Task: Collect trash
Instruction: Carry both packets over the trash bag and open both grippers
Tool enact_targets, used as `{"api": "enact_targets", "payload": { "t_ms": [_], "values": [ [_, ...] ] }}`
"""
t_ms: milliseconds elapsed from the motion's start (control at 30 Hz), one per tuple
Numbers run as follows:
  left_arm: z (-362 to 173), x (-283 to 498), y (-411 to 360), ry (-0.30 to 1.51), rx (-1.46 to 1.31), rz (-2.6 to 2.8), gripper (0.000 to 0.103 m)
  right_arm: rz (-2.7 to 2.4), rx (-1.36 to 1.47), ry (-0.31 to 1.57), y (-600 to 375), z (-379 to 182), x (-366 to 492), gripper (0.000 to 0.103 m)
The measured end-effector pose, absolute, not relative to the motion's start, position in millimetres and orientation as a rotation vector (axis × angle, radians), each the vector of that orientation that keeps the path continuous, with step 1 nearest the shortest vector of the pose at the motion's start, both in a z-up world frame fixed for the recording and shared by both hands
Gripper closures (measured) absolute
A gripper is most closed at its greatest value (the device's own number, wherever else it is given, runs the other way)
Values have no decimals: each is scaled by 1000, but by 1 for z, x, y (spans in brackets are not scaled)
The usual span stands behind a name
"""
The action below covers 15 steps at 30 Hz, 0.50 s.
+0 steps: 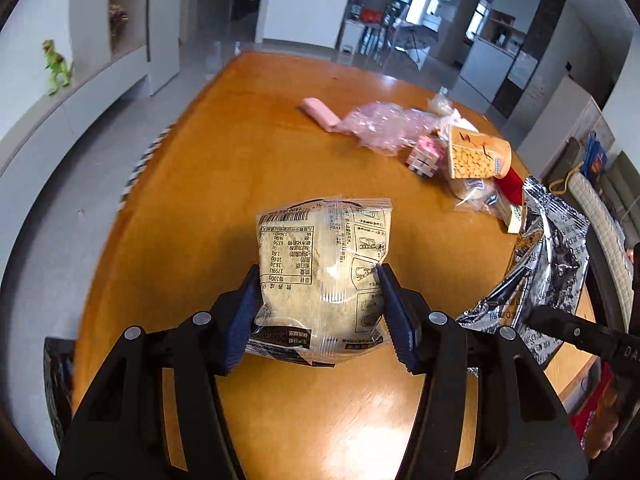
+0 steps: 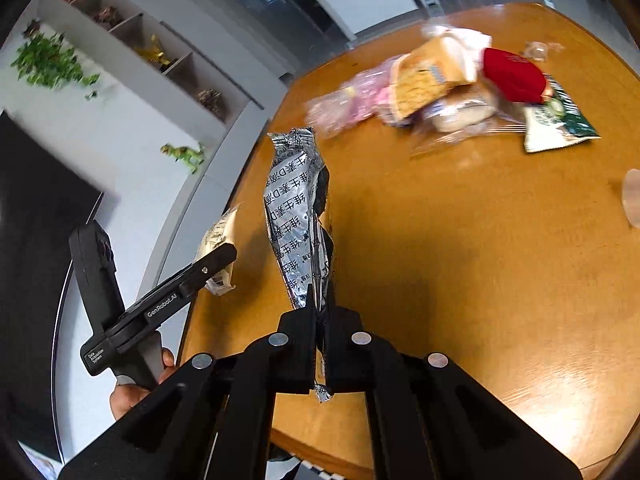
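Observation:
My left gripper [image 1: 318,278] is shut on a clear packet of beige noodles or bread [image 1: 322,276], held above the round wooden table [image 1: 224,152]; its blue pads [image 1: 245,312] press both sides. My right gripper [image 2: 319,300] is shut on a crumpled silver foil wrapper [image 2: 296,216], which sticks up over the table's left edge. The foil wrapper [image 1: 536,264] shows at the right of the left wrist view. In the right wrist view the left gripper [image 2: 208,268] appears at the left with the packet [image 2: 218,236] in it.
A heap of trash lies at the far side: pink plastic wrap [image 1: 380,124], a pink block [image 1: 320,114], a cracker pack [image 1: 476,152], a red item [image 2: 514,74], a green-white sachet [image 2: 560,124]. A person's hand [image 2: 132,390] grips the left tool. Shelves line the wall.

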<state>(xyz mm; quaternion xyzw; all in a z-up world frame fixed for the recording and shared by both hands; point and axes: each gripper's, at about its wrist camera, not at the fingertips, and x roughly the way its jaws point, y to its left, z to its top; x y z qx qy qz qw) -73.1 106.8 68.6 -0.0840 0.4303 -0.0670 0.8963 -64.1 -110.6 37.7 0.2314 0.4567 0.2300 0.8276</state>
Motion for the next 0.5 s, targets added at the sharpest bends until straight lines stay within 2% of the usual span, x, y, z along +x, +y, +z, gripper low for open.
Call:
{"api": "enact_targets", "payload": {
  "t_ms": [267, 500],
  "values": [
    [79, -168, 205, 811, -262, 56, 46, 688, 355, 998, -17, 43, -88, 100],
    [63, -260, 305, 785, -353, 316, 46, 915, 144, 1043, 96, 37, -125, 99]
  ]
}}
